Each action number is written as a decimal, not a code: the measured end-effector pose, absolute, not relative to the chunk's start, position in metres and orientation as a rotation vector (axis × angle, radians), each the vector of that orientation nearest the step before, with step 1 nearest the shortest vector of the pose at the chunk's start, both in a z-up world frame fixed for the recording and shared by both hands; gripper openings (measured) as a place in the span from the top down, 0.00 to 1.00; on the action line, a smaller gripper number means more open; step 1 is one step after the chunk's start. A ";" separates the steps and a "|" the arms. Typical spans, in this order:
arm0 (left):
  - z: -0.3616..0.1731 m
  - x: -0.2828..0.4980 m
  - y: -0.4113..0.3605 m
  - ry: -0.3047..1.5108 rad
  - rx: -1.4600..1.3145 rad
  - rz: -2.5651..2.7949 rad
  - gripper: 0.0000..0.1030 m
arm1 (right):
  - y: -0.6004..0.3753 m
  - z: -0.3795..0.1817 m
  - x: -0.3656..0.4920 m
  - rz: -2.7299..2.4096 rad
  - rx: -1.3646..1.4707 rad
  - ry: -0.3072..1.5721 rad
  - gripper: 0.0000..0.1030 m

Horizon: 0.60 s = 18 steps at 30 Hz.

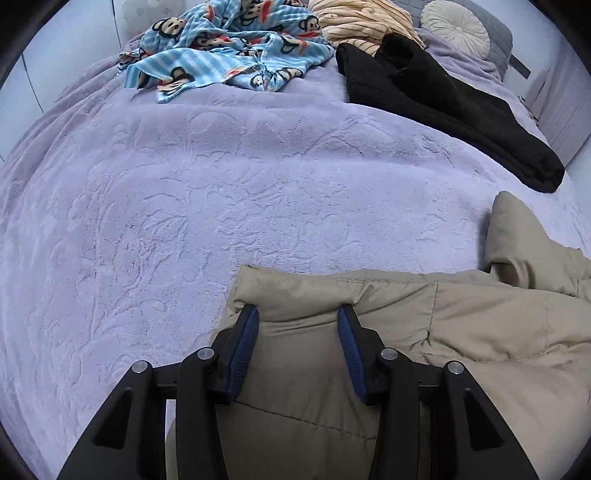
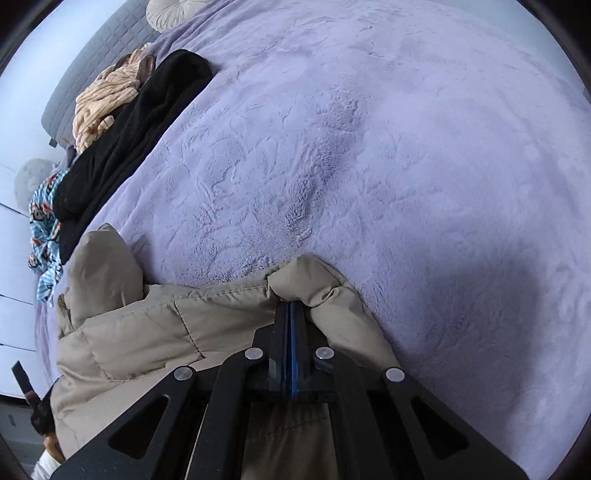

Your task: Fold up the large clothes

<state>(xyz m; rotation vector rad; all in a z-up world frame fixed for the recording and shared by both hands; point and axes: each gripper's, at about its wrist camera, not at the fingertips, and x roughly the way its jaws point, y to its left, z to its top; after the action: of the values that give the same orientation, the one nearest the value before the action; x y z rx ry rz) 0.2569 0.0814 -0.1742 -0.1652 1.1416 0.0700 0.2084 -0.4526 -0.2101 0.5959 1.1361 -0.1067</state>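
A puffy beige jacket (image 1: 461, 325) lies at the near edge of a bed covered with a lilac fleece blanket (image 1: 184, 203). My left gripper (image 1: 297, 310) holds a thick fold of the jacket's edge, with its blue pads (image 1: 245, 339) apart and pressed into the padding. In the right wrist view the same jacket (image 2: 147, 332) spreads to the left. There my right gripper (image 2: 291, 304) is shut, with a bunched corner of the fabric pinched at its tips. Both grippers point steeply down at the bed.
A black garment (image 1: 443, 99) lies at the far right, beside a blue monkey-print cloth (image 1: 229, 51) and a beige striped garment (image 1: 362, 22). A round pale cushion (image 1: 456, 27) leans on the grey headboard. Bare lilac blanket (image 2: 406, 166) stretches ahead of both grippers.
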 end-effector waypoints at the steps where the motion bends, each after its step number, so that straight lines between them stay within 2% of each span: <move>1: -0.170 0.255 0.084 1.148 -0.175 0.078 0.54 | -0.453 -0.209 0.209 -0.112 0.591 1.142 1.00; 7: -0.129 0.233 0.088 1.148 -0.106 0.102 0.53 | -0.451 -0.176 0.189 -0.126 0.581 1.146 0.95; 8: -0.121 0.224 0.088 1.150 -0.094 0.097 0.49 | -0.450 -0.170 0.183 -0.123 0.580 1.138 0.95; 9: -0.114 0.219 0.089 1.152 -0.089 0.095 0.34 | -0.448 -0.161 0.174 -0.115 0.586 1.124 0.94; 10: -0.107 0.209 0.089 1.143 -0.087 0.092 0.28 | -0.447 -0.155 0.164 -0.107 0.597 1.113 0.91; 12: -0.094 0.192 0.088 1.131 -0.088 0.070 0.28 | -0.443 -0.143 0.145 -0.095 0.626 1.095 0.78; 14: -0.086 0.174 0.084 1.149 -0.085 0.056 0.28 | -0.440 -0.133 0.125 -0.090 0.643 1.080 0.57; 16: -0.082 0.158 0.079 1.169 -0.087 0.052 0.28 | -0.435 -0.124 0.106 -0.087 0.658 1.071 0.53; 18: -0.081 0.142 0.073 1.196 -0.088 0.048 0.28 | -0.429 -0.118 0.086 -0.072 0.677 1.071 0.53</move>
<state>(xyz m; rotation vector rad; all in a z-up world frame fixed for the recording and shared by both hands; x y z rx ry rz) 0.1417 0.0729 -0.0809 -0.0882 1.1960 0.0481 0.0858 -0.4289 -0.1179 0.6771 1.0706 -0.0721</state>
